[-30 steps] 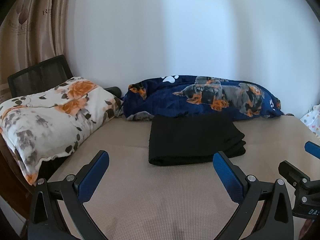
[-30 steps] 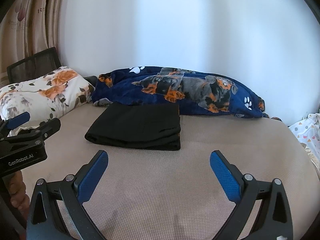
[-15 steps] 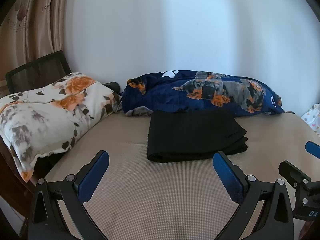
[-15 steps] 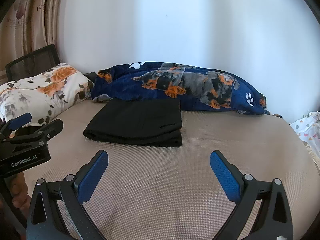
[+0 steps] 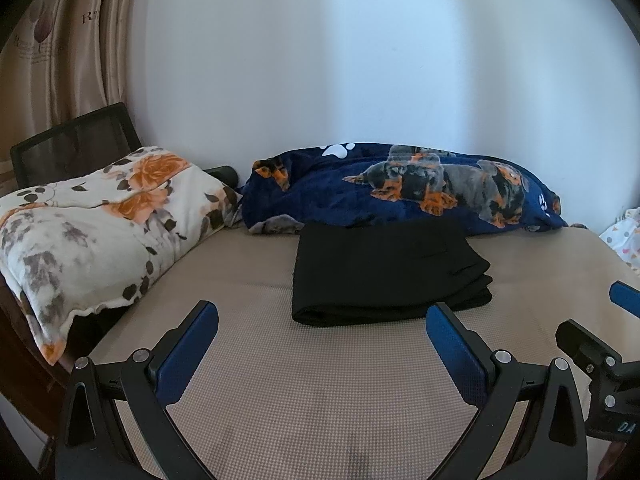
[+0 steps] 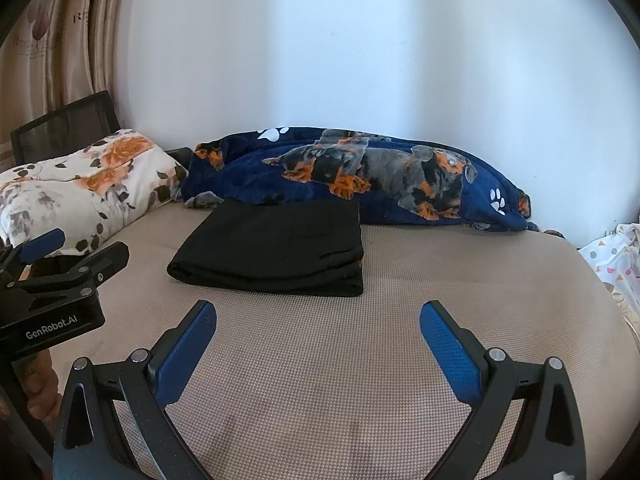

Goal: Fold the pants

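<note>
Left wrist view: your left gripper [image 5: 322,318] and right gripper [image 6: 318,316] hover spread and empty, since the black fabric pants [image 5: 384,268] already lie folded on the beige mat [image 5: 320,392].

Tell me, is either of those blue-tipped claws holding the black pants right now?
No: the folded black pants lie free on the bed, while the right gripper and left gripper hang open and empty, short of them.

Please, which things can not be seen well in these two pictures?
- Black pants: the underside and inner layers are hidden by the fold, in both views.
- Black chair: only the top of its back shows; the floral pillow covers the rest.
- Spotted white cloth: cut off by the right edge.
- Curtain print: too blurred to read.
</note>
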Demonstrator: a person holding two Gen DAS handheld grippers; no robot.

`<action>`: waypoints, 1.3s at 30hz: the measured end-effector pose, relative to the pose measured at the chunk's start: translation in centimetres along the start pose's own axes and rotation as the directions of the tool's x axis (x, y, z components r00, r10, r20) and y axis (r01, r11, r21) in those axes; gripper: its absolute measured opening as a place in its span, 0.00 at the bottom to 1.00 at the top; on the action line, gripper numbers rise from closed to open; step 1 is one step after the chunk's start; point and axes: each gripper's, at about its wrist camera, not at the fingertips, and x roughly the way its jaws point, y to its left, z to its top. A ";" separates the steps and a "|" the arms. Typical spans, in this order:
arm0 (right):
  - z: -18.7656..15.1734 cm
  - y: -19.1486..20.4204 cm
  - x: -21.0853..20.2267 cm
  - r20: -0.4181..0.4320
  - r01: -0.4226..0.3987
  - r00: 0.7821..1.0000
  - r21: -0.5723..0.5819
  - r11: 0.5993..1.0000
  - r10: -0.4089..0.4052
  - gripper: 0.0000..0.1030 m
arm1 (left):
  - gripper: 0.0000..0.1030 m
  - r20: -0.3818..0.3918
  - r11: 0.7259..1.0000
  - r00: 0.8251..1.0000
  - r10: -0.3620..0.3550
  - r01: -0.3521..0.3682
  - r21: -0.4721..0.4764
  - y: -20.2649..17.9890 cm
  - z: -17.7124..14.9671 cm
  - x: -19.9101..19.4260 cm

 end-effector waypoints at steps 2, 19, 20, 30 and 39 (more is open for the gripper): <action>-0.1 0.0 0.0 0.001 -0.001 1.000 0.002 1.000 0.001 0.98 | 1.00 0.001 1.000 1.000 0.001 -0.001 0.000 0.0 0.0 -0.1; 0.1 0.1 -0.2 0.003 -0.002 1.000 0.000 1.000 0.002 0.98 | 1.00 0.003 1.000 1.000 0.002 -0.002 0.001 -0.2 0.2 -0.1; 0.1 0.1 -0.1 0.003 -0.002 1.000 0.000 1.000 0.002 0.98 | 1.00 0.004 1.000 1.000 0.002 -0.002 0.002 -0.1 0.2 -0.1; 0.1 0.1 -0.2 0.002 -0.002 1.000 0.000 1.000 0.002 0.98 | 1.00 0.006 1.000 1.000 0.001 -0.001 0.000 -0.1 0.3 -0.2; 0.0 0.2 -0.2 0.002 -0.001 1.000 0.000 1.000 0.001 0.98 | 1.00 0.006 1.000 1.000 0.002 -0.002 0.000 -0.2 0.3 -0.2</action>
